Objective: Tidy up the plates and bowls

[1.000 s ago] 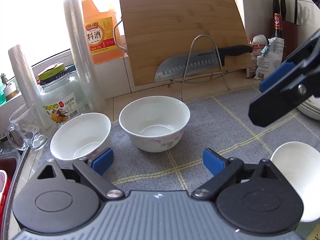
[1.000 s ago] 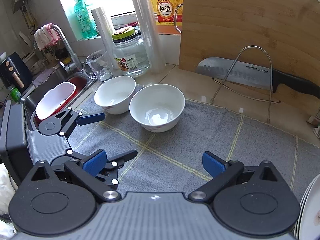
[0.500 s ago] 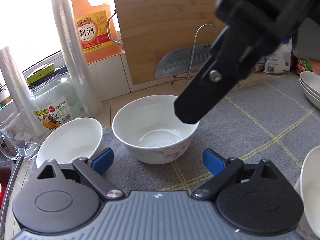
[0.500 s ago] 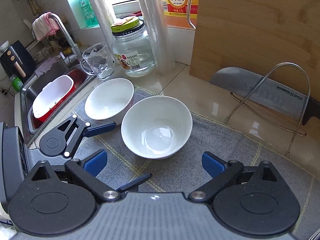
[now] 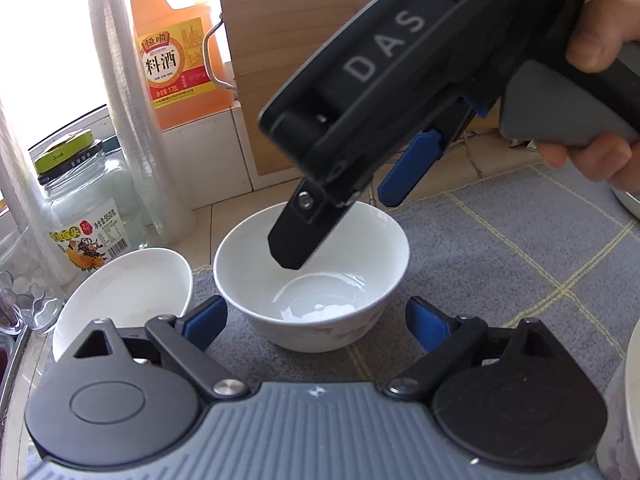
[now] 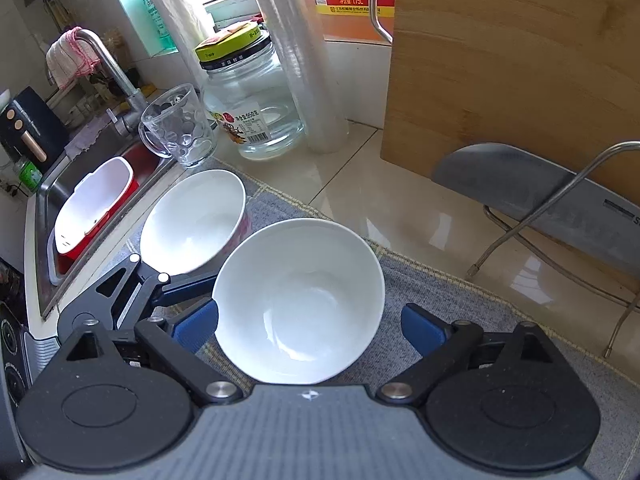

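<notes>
Your right gripper [image 6: 310, 330] hangs wide open above the larger white bowl [image 6: 298, 300], one finger [image 5: 298, 232] dipping inside its rim. Your left gripper [image 5: 316, 326] is also spread wide, just short of that bowl on the gray mat [image 5: 500, 248]. The smaller white bowl [image 5: 120, 292] touches it at 9 o'clock, near the glass jar [image 6: 250, 108].

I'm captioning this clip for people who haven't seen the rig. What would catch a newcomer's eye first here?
In the left wrist view, the black right gripper, marked DAS, dominates, open over the larger white bowl on the grey mat, one finger dipping inside the rim. Beside it sits a smaller white bowl. Behind stand an orange bottle and a bamboo cutting board.
</notes>
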### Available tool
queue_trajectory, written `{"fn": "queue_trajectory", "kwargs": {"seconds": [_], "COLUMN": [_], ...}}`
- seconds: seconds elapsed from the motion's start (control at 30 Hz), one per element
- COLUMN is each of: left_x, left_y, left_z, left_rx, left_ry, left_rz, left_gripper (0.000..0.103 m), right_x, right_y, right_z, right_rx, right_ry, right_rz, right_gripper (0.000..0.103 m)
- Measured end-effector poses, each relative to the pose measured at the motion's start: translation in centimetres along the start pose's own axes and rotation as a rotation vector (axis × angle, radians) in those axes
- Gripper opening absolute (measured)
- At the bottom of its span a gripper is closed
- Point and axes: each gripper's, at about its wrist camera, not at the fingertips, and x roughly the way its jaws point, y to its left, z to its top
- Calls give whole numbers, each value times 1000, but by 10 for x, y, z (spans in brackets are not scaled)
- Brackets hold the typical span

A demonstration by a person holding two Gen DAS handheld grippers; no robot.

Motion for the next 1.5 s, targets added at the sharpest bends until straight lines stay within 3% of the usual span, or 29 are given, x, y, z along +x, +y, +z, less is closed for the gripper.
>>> {"fn": "queue_trajectory", "kwargs": {"seconds": [0.53,1.5], "left_x": [6,-5], "left_y": [8,9], "left_z": [5,9], "left_rx": [-8,-7], "left_ry": [-11,16], "left_rz": [-8,-65], "left_gripper": [95,95], "right_x": [20,14], "right_y": [-8,1], "right_z": [13,6], "right_rx": [20,46], "right_ry": [-10,-2], "right_rz": [13,22], "right_gripper": [88,86]}}
